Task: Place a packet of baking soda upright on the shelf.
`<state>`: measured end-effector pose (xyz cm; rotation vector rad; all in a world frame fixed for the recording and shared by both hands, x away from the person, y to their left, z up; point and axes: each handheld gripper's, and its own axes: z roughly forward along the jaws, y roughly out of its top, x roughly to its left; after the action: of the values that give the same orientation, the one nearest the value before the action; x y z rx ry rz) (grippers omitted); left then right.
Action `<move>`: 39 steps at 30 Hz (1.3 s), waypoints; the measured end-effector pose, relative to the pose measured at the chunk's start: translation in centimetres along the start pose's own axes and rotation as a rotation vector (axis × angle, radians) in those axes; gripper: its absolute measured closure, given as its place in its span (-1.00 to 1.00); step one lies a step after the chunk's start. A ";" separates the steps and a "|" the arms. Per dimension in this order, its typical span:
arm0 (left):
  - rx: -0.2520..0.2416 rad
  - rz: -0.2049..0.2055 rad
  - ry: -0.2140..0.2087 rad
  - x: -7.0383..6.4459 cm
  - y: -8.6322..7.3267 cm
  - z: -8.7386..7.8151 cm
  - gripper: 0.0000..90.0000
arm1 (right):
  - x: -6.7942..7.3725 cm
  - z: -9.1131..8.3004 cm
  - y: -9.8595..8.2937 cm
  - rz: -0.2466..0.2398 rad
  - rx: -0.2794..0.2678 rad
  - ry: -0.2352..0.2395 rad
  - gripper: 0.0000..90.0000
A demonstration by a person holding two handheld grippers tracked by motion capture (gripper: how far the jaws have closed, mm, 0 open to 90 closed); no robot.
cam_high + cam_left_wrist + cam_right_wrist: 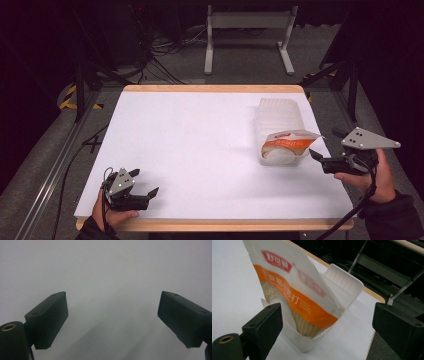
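Bright white table (200, 150) amid dark surroundings; both gripper views are soft, hazy, with faint shadows.

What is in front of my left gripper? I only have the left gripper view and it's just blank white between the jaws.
Observer: That white is the table top. The left gripper sits open at the near left corner, holding nothing.
Operator: Where is the thing to work on?
Observer: A white plastic container lies at the far right, with an orange and white pouch in it.
Operator: And the right gripper?
Observer: The right gripper is open, jaws on either side of the container's near end, not closed on it.
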<state>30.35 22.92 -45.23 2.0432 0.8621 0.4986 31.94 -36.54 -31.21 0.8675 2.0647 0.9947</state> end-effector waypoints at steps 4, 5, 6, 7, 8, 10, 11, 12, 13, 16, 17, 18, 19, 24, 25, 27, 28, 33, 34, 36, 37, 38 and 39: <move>-0.004 -0.004 -0.001 0.0 0.0 0.0 -0.77 | 0.1 0.0 -1.5 0.020 -0.001 -0.019 -0.78; -0.005 -0.004 -0.001 0.0 0.0 0.0 -0.77 | 0.1 0.0 -1.8 0.023 -0.002 -0.021 -0.78; -0.005 -0.004 -0.001 0.0 0.0 0.0 -0.77 | 0.1 0.0 -2.1 0.027 -0.005 -0.021 -0.78; -0.003 -0.005 0.000 0.0 0.0 0.0 -0.77 | 0.1 0.0 -2.5 0.038 -0.004 -0.020 -0.78; -0.004 -0.008 0.002 0.1 0.0 0.0 -0.77 | 0.2 0.0 -2.8 0.046 -0.004 -0.020 -0.78; -0.006 -0.007 0.002 0.1 0.1 0.0 -0.77 | 0.3 0.0 -3.4 0.049 -0.004 -0.013 -0.78; -0.006 -0.005 0.001 0.1 0.1 0.0 -0.77 | 0.3 0.1 -3.8 0.052 -0.001 -0.012 -0.78; -0.006 -0.005 0.001 0.1 0.1 0.0 -0.77 | 0.3 0.1 -3.8 0.052 -0.001 -0.012 -0.78; -0.007 -0.007 0.000 0.2 0.1 0.0 -0.77 | 0.4 0.2 -4.2 0.057 0.002 -0.006 -0.77; -0.015 -0.013 0.001 0.2 0.1 -0.1 -0.77 | 0.9 0.8 -5.7 0.062 0.034 -0.003 -0.76; -0.019 -0.012 -0.001 0.3 0.0 -0.1 -0.77 | 1.0 1.0 -6.1 0.063 0.047 -0.002 -0.76; -0.019 -0.012 -0.001 0.3 0.0 -0.1 -0.77 | 1.0 1.0 -6.1 0.063 0.047 -0.002 -0.76; -0.021 -0.010 0.001 0.4 0.0 -0.2 -0.77 | 1.2 1.4 -6.9 0.078 0.061 0.009 -0.76; -0.039 -0.016 0.002 0.7 0.0 -0.4 -0.78 | 1.4 1.8 -8.7 0.120 0.056 0.032 -0.76; -0.046 -0.023 0.001 0.7 0.0 -0.5 -0.78 | 1.4 1.8 -9.1 0.131 0.049 0.039 -0.77; -0.048 -0.018 0.006 0.8 0.0 -0.6 -0.78 | 1.4 1.8 -9.5 0.145 0.038 0.048 -0.77; -0.059 -0.021 0.004 0.8 0.1 -0.7 -0.78 | 1.5 1.8 -9.8 0.143 0.036 0.043 -0.77; -0.090 -0.034 0.020 1.2 0.1 -1.0 -0.80 | 1.8 1.9 -11.4 0.146 0.003 0.019 -0.78; -0.091 -0.038 0.024 1.3 0.1 -1.0 -0.80 | 1.9 1.9 -11.8 0.136 0.002 0.009 -0.79; -0.100 -0.050 0.027 1.4 -0.1 -1.2 -0.80 | 1.9 1.8 -12.1 0.133 -0.007 -0.001 -0.79; -0.099 -0.051 0.031 1.4 -0.1 -1.3 -0.80 | 1.8 1.8 -12.2 0.136 0.002 -0.012 -0.79; -0.102 -0.052 0.033 1.4 -0.1 -1.3 -0.80 | 1.8 1.8 -12.3 0.139 0.000 -0.014 -0.79; -0.102 -0.052 0.033 1.4 -0.1 -1.3 -0.81 | 1.8 1.8 -12.3 0.139 0.000 -0.014 -0.79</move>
<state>30.44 24.70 -44.54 1.9201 0.8895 0.5381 29.05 -40.40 -42.84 1.0265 2.0145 1.0589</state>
